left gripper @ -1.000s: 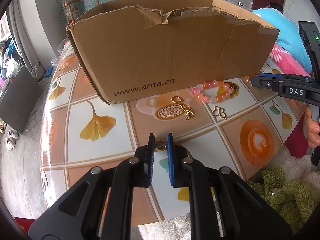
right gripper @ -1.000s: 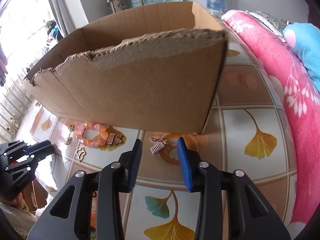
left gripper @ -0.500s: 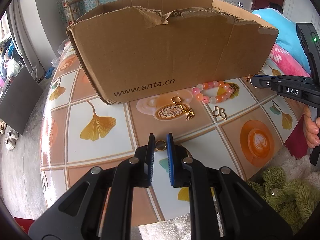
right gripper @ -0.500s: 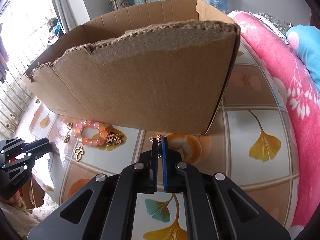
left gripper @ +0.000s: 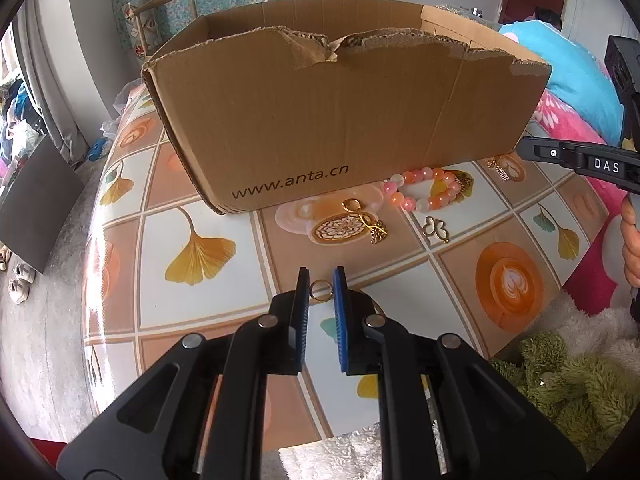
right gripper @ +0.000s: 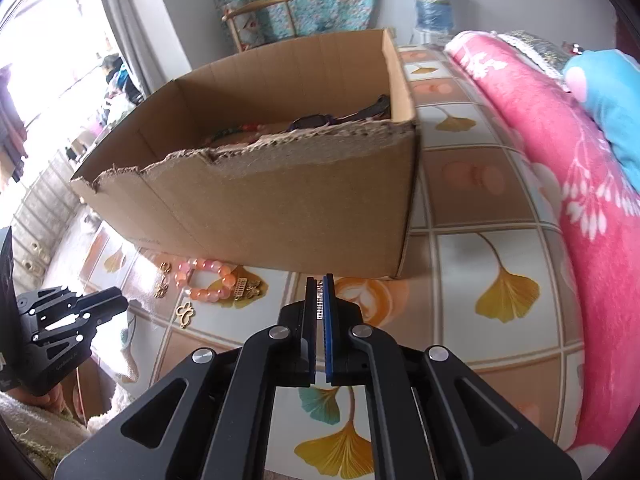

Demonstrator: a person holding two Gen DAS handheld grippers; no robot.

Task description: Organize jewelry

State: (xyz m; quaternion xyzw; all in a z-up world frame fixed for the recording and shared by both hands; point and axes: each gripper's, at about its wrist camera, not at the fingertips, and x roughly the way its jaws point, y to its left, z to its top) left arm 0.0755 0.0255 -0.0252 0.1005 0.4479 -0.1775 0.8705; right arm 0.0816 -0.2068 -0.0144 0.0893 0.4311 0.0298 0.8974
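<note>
A torn cardboard box stands on the tiled table and shows in the right wrist view with several jewelry pieces inside. My left gripper is shut on a gold ring just above the table. My right gripper is shut on a small rectangular charm, lifted in front of the box's right end. A pink-orange bead bracelet, a gold earring and a gold clover charm lie on the table in front of the box.
A pink blanket runs along the table's right side. A green plush lies on white fleece below the table's near right edge. A wooden chair and a water bottle stand behind.
My right gripper closed on the charm and lifted it higher, bringing the box's inside into view. My left gripper holds the ring in the same place.
</note>
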